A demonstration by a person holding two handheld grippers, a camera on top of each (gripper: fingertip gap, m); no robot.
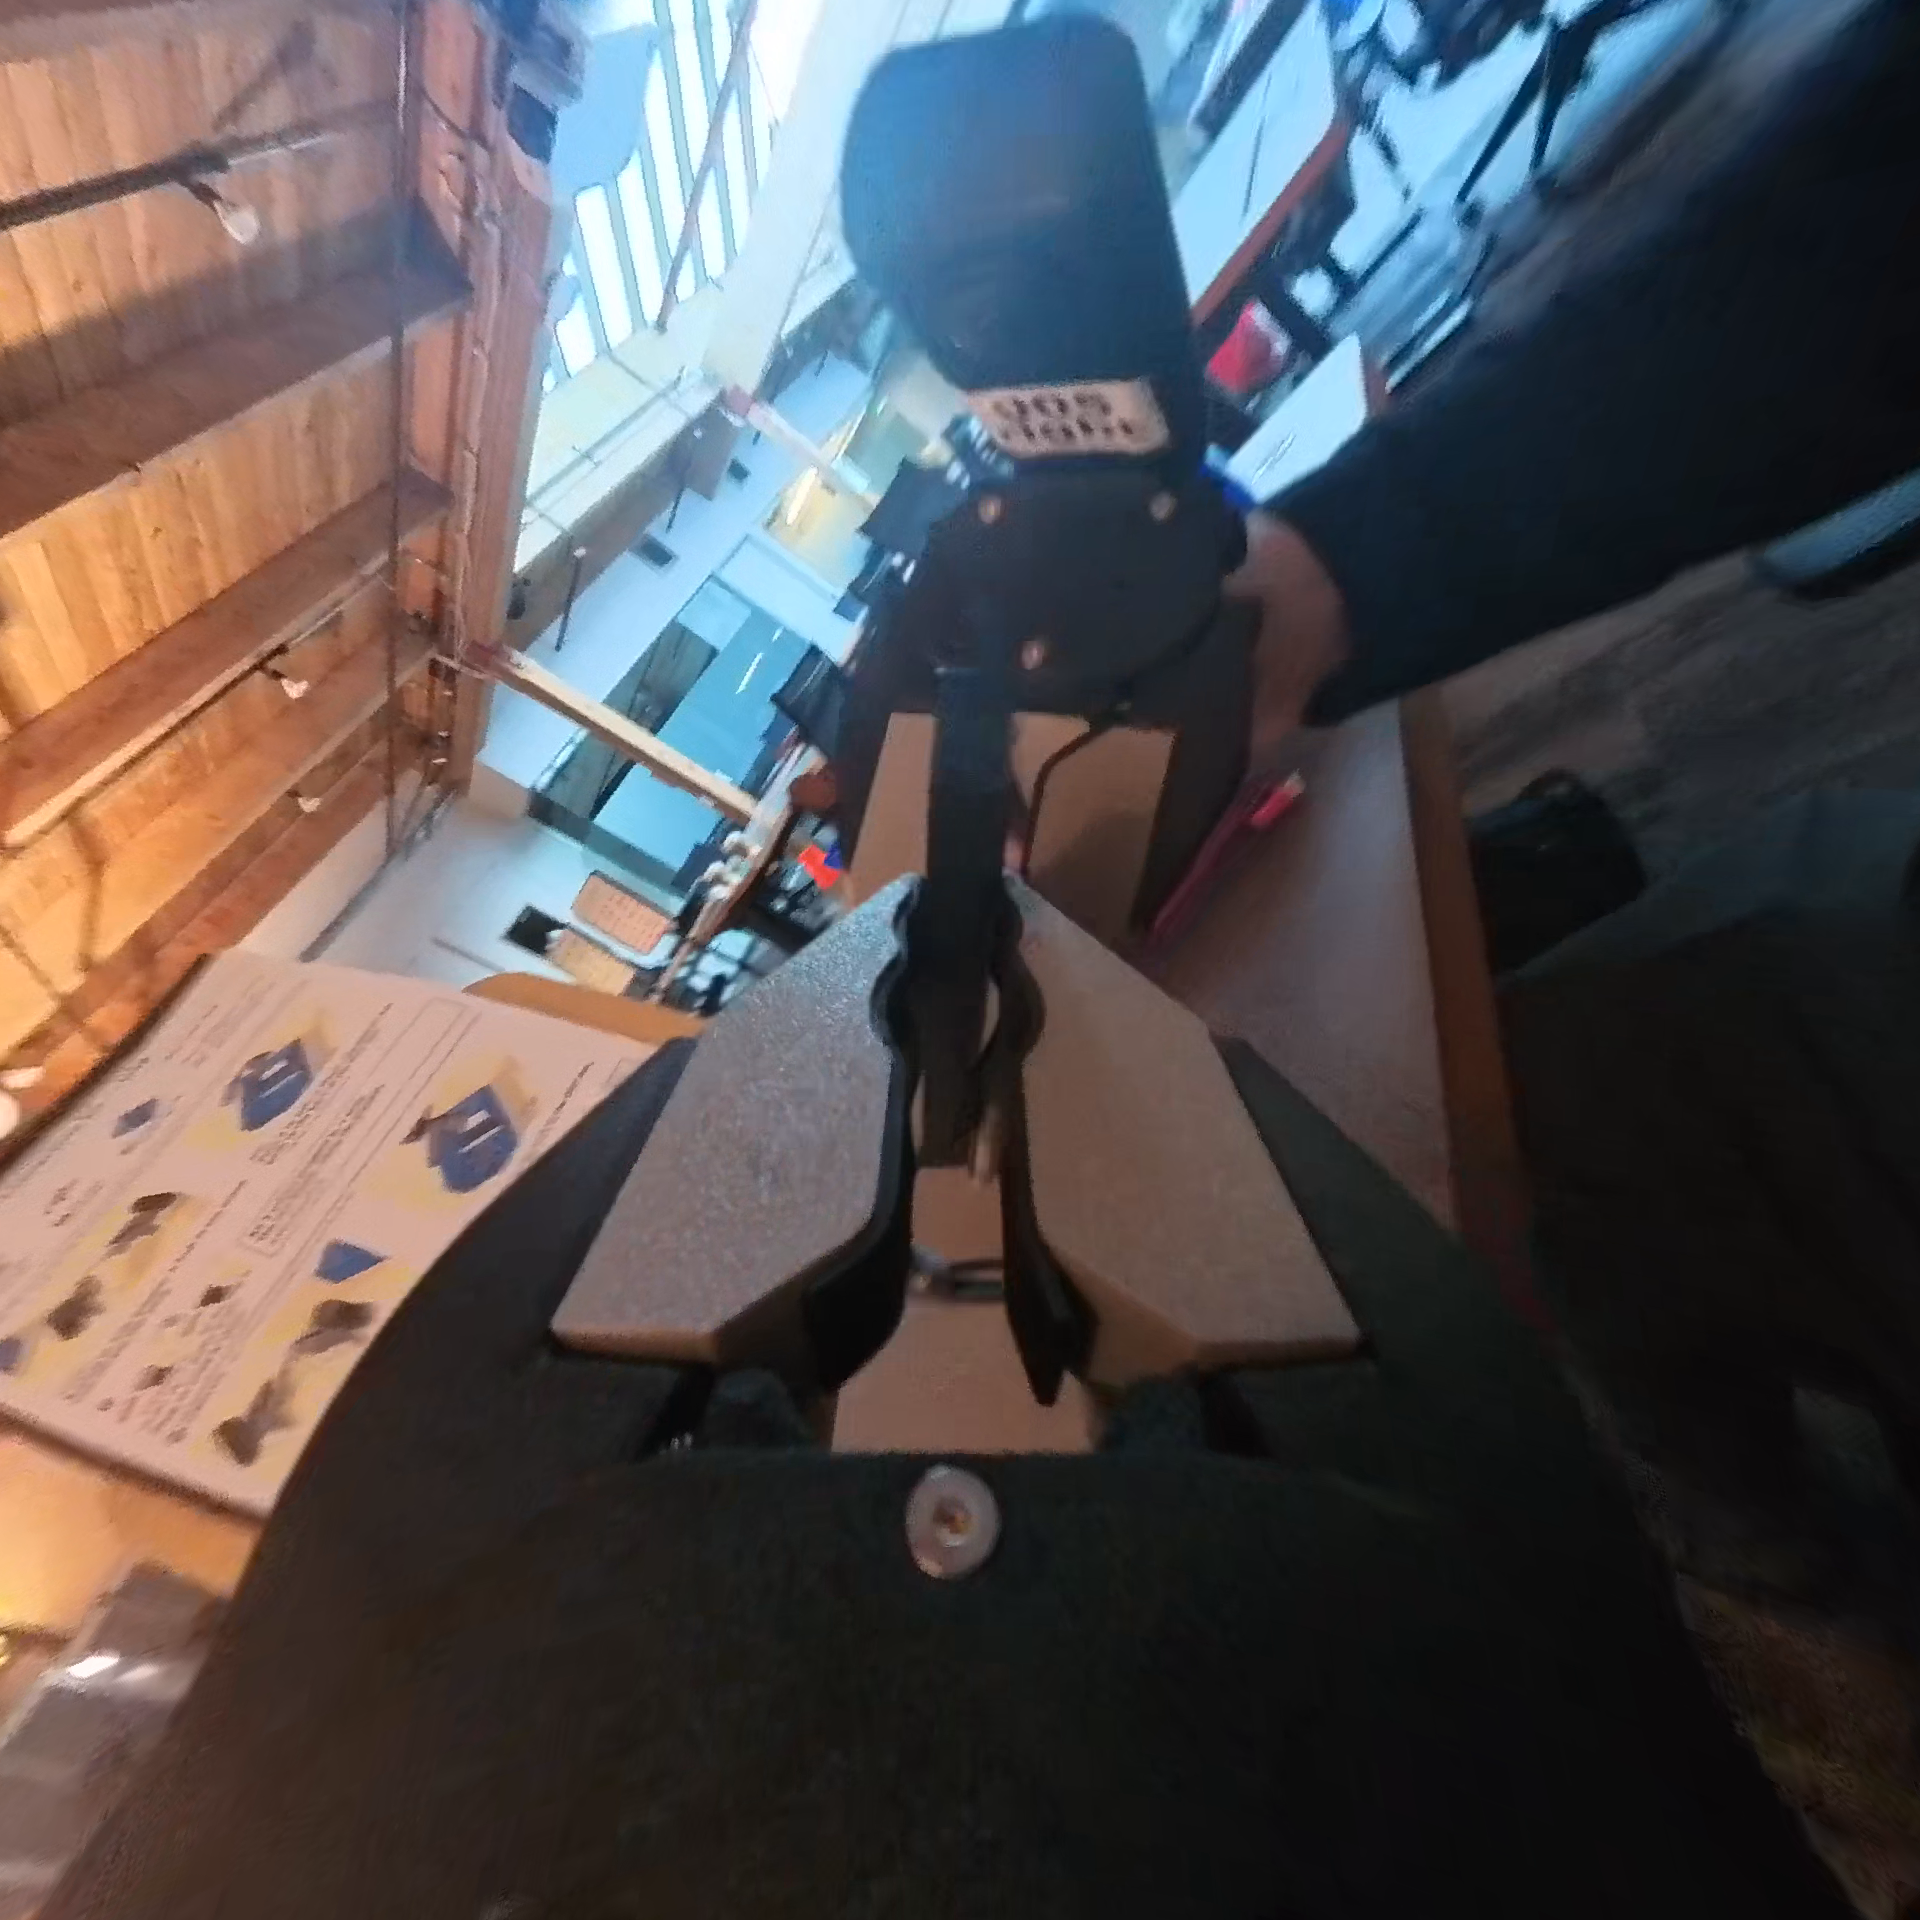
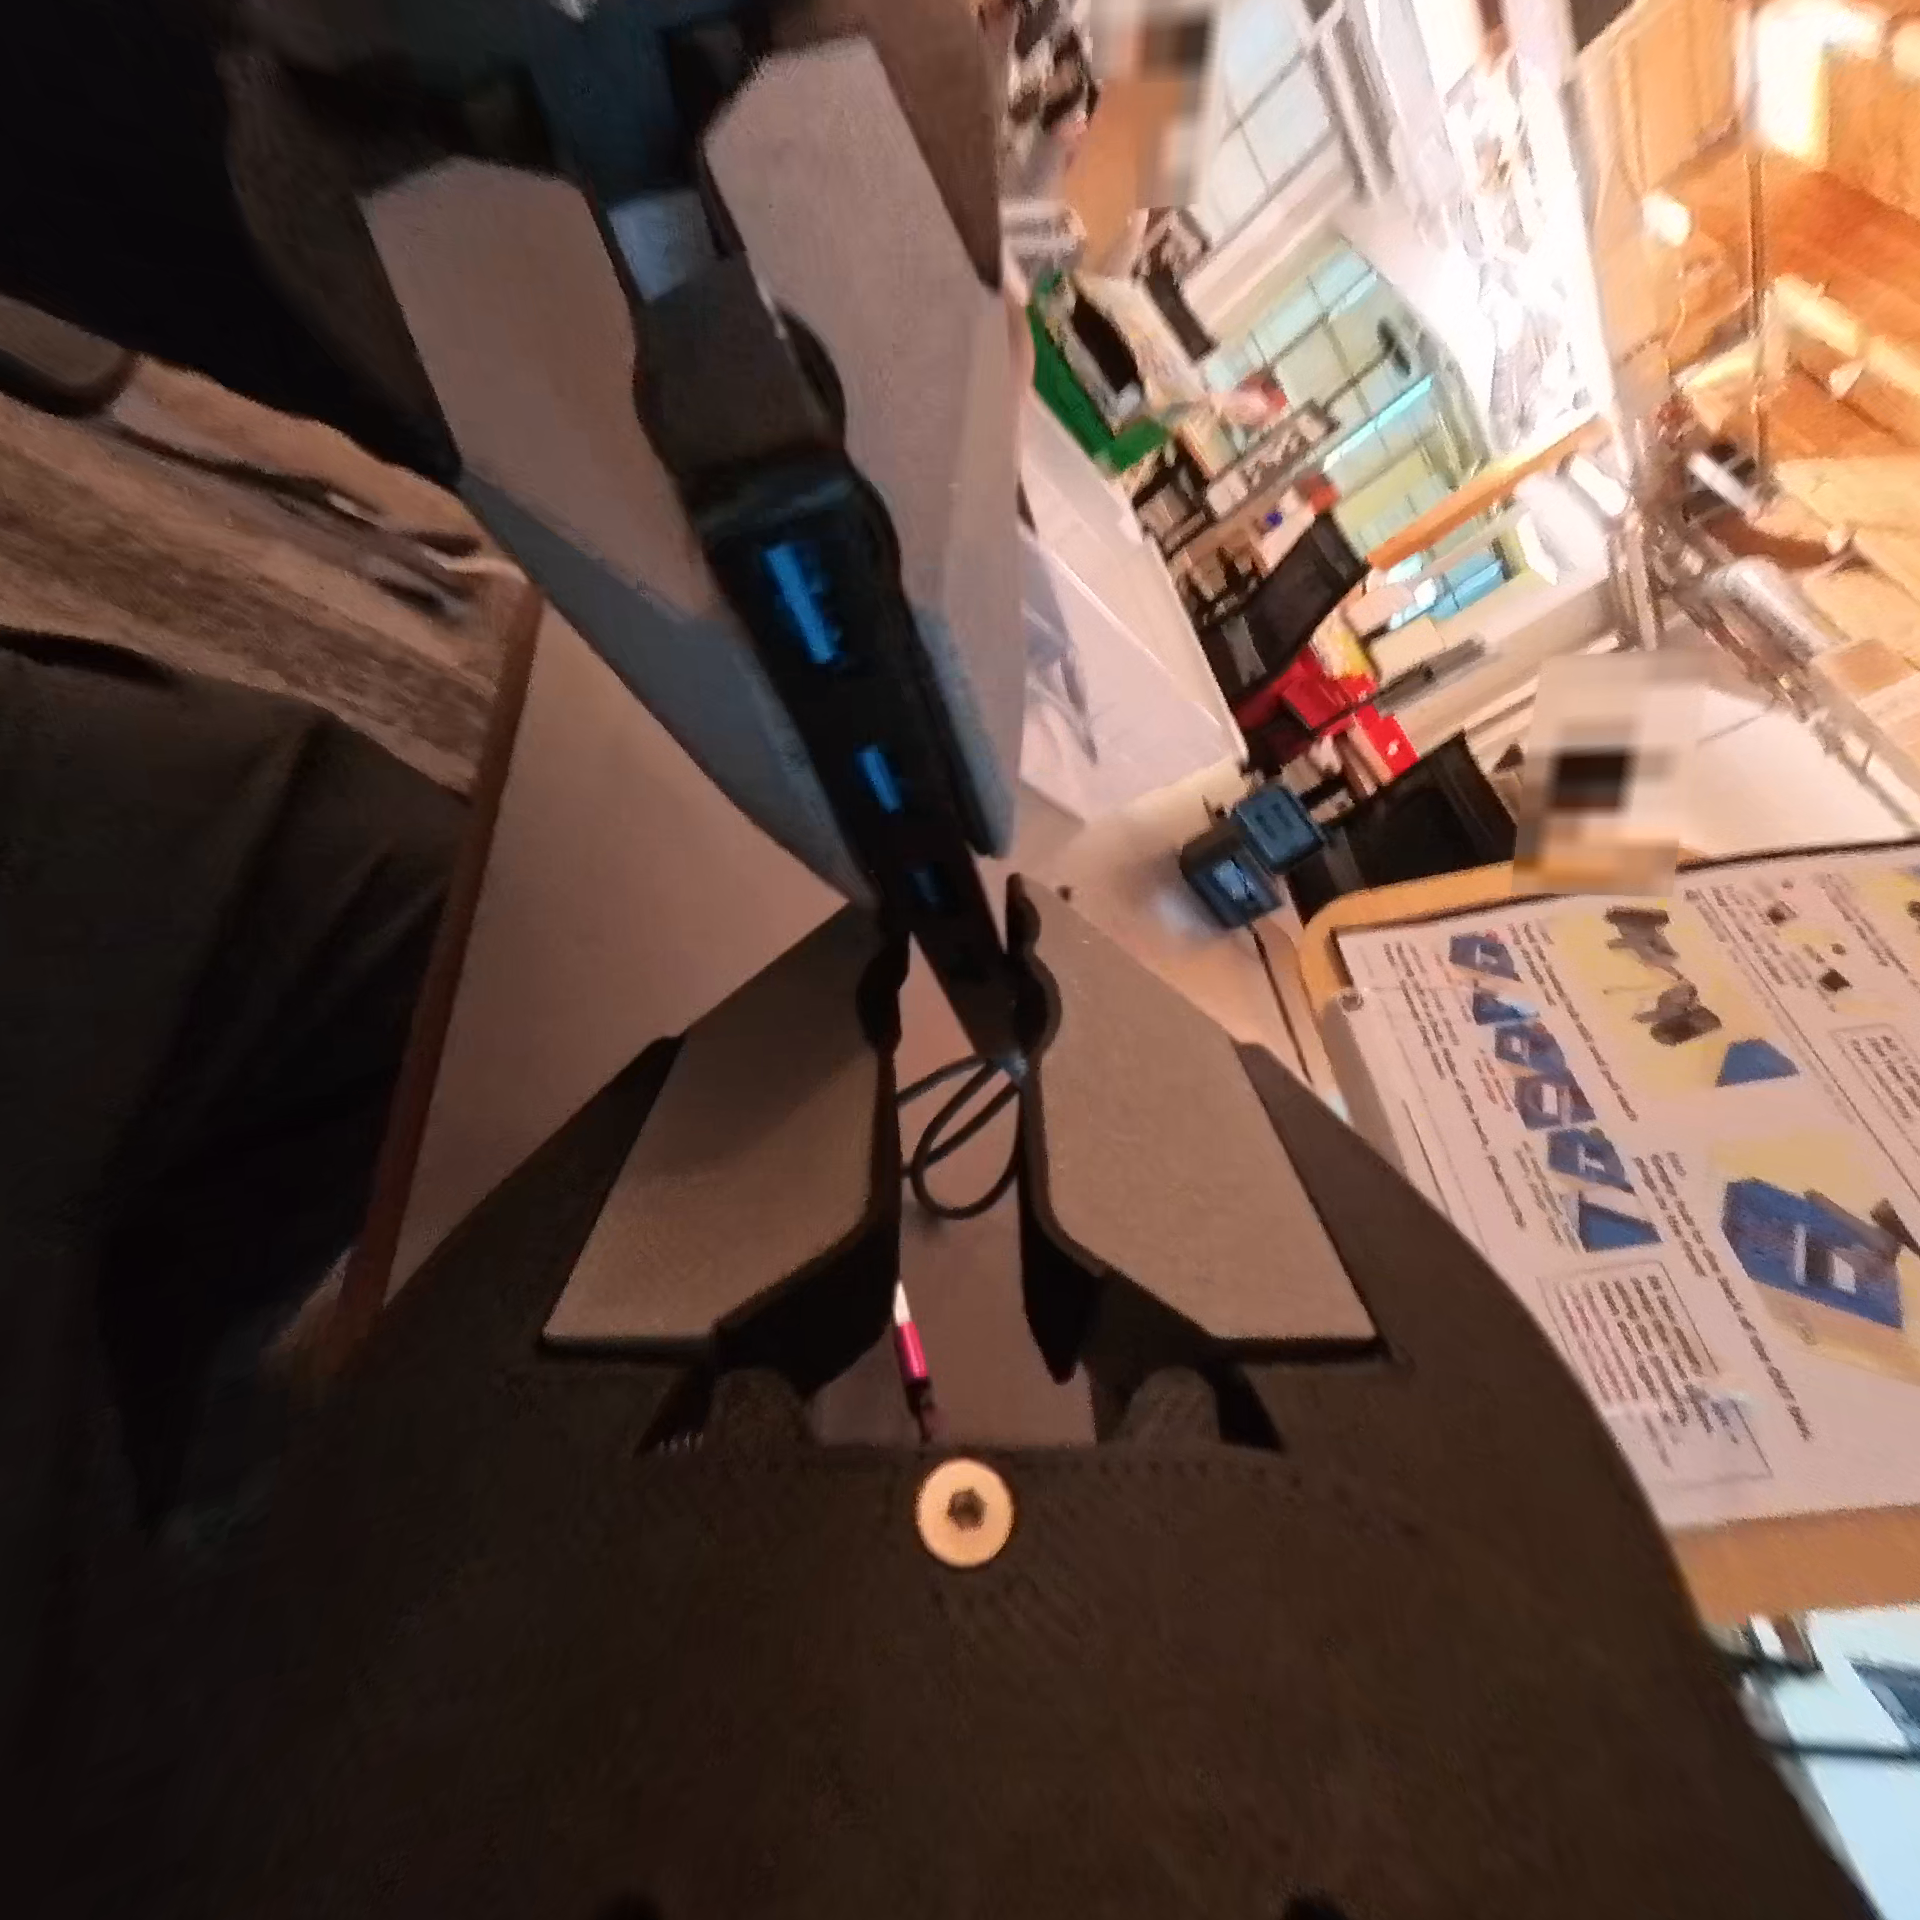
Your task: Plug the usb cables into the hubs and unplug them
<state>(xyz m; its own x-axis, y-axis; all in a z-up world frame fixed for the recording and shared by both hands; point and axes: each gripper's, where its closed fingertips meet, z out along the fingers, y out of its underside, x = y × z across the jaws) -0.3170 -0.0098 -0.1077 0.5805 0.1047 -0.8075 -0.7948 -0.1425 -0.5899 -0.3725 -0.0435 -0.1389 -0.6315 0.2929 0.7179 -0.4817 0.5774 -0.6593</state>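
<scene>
A black USB hub [image 2: 821, 613] with blue ports is held in the air, gripped from both ends. My left gripper [image 1: 961, 935] is shut on the hub [image 1: 961, 1039], seen edge-on between its pads. My right gripper [image 2: 954, 966] is shut on the hub's cable end, tip to tip with the left gripper [image 2: 930, 868]. The hub's thin black cable [image 2: 956, 1143] loops down below it. A pink USB plug [image 2: 909, 1340] lies loose on the table [image 2: 582, 883], and its cable shows in the left wrist view [image 1: 1236, 842]. No cable is plugged into the visible ports.
A person's hand [image 1: 1288, 613] holds the right gripper [image 1: 971, 873]. A printed sheet [image 2: 1662, 1143] lies on a cardboard box beside the table, also in the left wrist view [image 1: 260, 1195]. Blue adaptors [image 2: 1247, 842] sit at the table's far end. A dark bag [image 1: 1548, 862] is on the floor. About 7 centimetres separates my left fingertips from my right.
</scene>
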